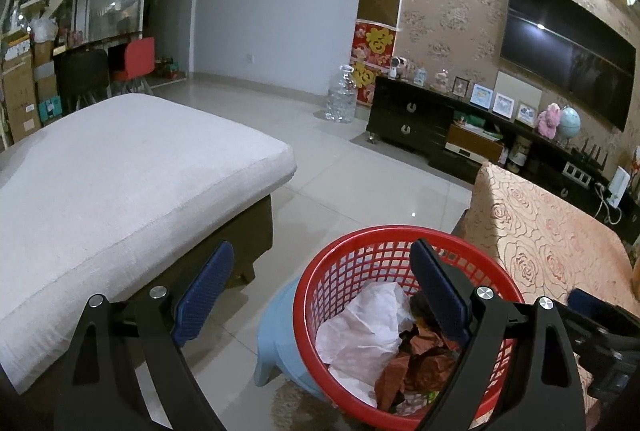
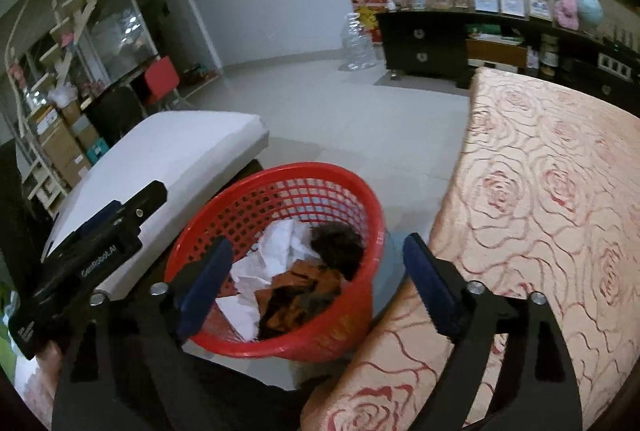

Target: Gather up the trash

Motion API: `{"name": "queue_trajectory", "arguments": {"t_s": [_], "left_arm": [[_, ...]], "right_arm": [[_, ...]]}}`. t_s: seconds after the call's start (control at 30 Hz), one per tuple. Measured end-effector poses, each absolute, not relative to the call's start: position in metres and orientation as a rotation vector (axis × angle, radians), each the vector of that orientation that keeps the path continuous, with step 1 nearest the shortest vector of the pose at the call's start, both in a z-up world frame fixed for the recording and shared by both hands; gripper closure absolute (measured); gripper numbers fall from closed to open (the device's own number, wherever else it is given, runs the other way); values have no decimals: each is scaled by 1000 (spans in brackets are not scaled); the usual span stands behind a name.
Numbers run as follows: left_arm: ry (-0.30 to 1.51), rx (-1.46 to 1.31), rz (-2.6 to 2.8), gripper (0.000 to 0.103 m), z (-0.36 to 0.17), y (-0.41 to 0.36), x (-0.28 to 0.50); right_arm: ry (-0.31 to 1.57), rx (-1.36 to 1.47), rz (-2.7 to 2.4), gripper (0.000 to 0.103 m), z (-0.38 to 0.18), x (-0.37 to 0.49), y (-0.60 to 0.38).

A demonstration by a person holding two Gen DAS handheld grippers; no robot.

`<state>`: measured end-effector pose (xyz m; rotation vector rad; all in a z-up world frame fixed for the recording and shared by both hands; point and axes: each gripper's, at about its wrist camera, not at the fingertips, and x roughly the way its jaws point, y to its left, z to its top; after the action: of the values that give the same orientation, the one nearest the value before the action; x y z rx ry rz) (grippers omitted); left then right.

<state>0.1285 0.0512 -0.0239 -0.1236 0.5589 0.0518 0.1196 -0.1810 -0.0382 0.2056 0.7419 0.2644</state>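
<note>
We hold our left claw [image 1: 322,287] with its jaws spread wide and nothing between them, above the near rim of the red basket [image 1: 352,243]. Our right claw [image 2: 316,267] is likewise spread and empty over that basket. Inside lie crumpled white paper [image 2: 280,243], brown wrappers [image 2: 304,291] and a dark clump [image 2: 336,243]. The basket sits on a blue stool [image 1: 276,335], between the white cushion [image 1: 120,171] and the rose-patterned tabletop [image 2: 540,191]. Beyond, we see tiled floor [image 1: 360,171] and a dark cabinet [image 1: 408,119].

The red basket [image 1: 356,247] near rim is cut off by the left wrist frame's lower edge. The blue stool [image 1: 276,343] beneath is mostly hidden. Trash under the white paper [image 2: 280,243] is indistinguishable.
</note>
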Motion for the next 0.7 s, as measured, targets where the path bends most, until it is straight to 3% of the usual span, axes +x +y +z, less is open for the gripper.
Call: {"name": "queue_trajectory", "arguments": {"t_s": [0.13, 0.7], "left_arm": [[548, -106, 53, 14, -22, 49, 122], [536, 11, 33, 8, -4, 30, 69]], "right_arm": [[708, 188, 212, 7, -37, 99, -192], [621, 96, 151, 7, -17, 41, -188]]}}
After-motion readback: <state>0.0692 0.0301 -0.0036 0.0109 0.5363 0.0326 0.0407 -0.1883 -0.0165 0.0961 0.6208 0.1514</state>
